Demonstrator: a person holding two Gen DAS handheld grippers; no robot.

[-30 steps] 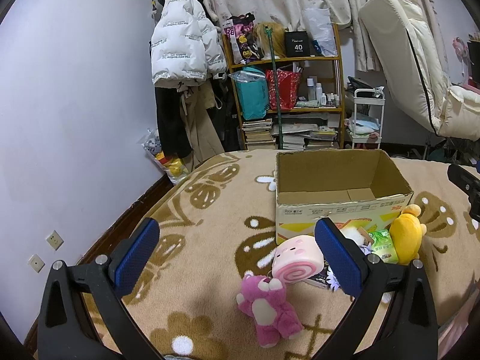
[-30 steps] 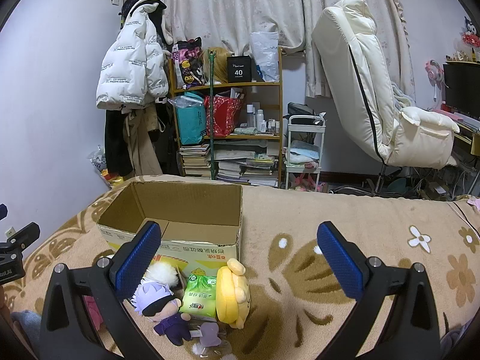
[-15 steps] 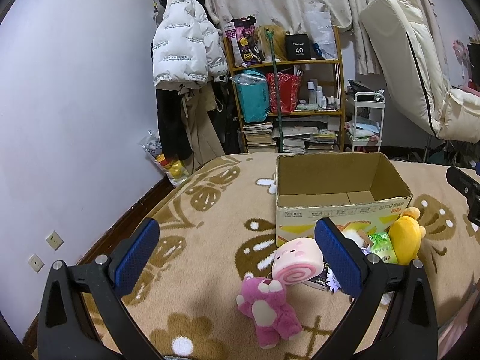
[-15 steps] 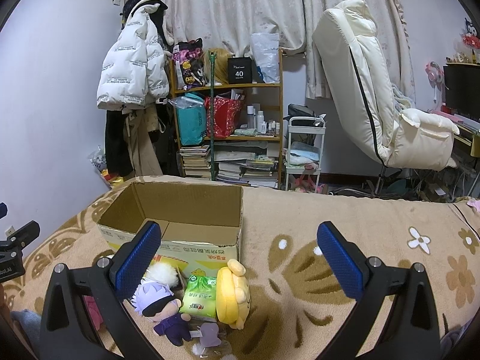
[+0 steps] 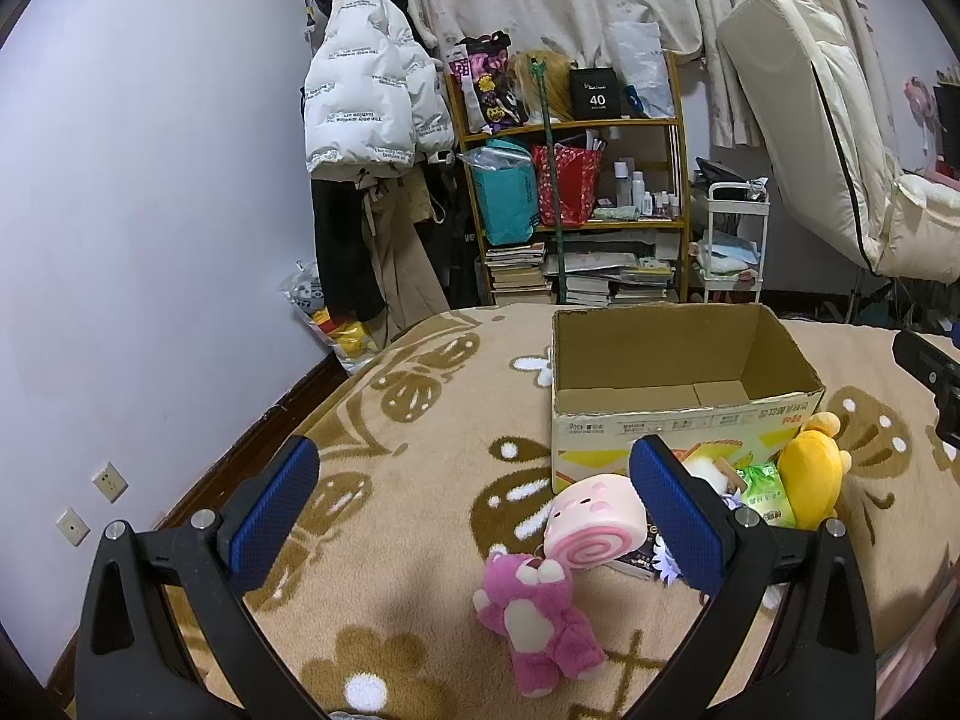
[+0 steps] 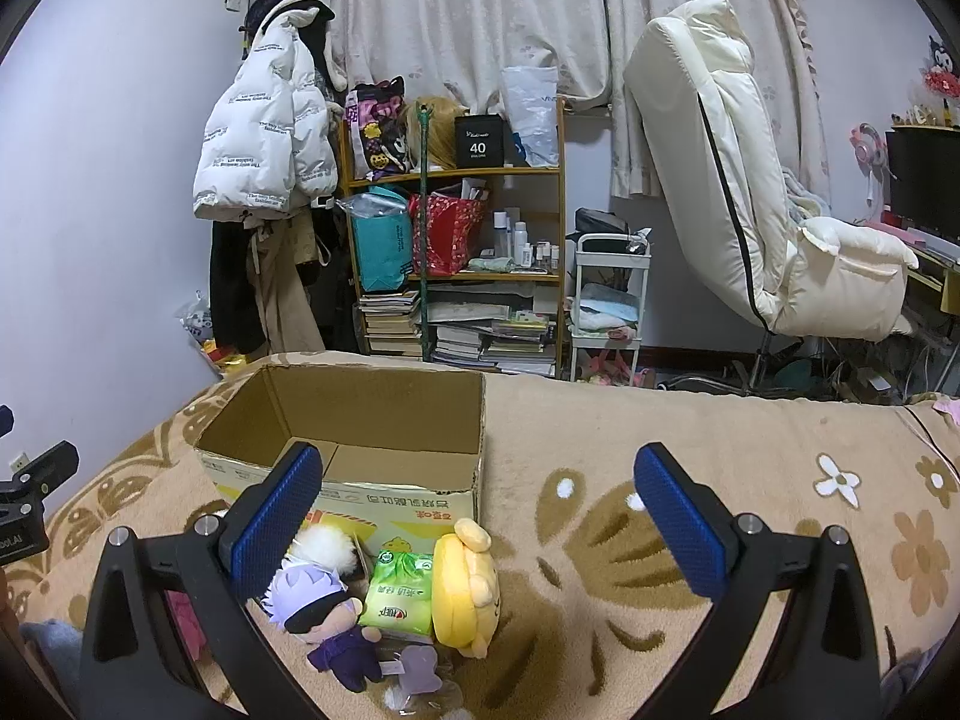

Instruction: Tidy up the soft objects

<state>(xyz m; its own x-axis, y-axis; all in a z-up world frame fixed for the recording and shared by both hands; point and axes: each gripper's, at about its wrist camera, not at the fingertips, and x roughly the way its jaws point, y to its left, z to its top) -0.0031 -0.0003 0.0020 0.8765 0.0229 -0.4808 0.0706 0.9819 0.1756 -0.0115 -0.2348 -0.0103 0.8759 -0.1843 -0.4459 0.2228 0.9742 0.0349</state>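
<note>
Both the left gripper [image 5: 474,504] and the right gripper [image 6: 477,507] hover spread wide, gripping nothing. The pink bear [image 5: 537,621], roll plush [image 5: 594,531] and yellow plush [image 6: 465,591] lie before the cardboard box [image 5: 678,396].

The cardboard box [image 5: 684,414] stands open-topped on the blanket [image 5: 420,468], its inside bare as far as the views show. Against its near wall crowd a pink roll plush [image 5: 594,531], a green packet [image 6: 399,594], a yellow plush [image 6: 465,591] and a white-haired doll [image 6: 312,600], closing the low approach. The pink bear [image 5: 534,612] lies apart. Blanket right of the box lies bare.
</note>
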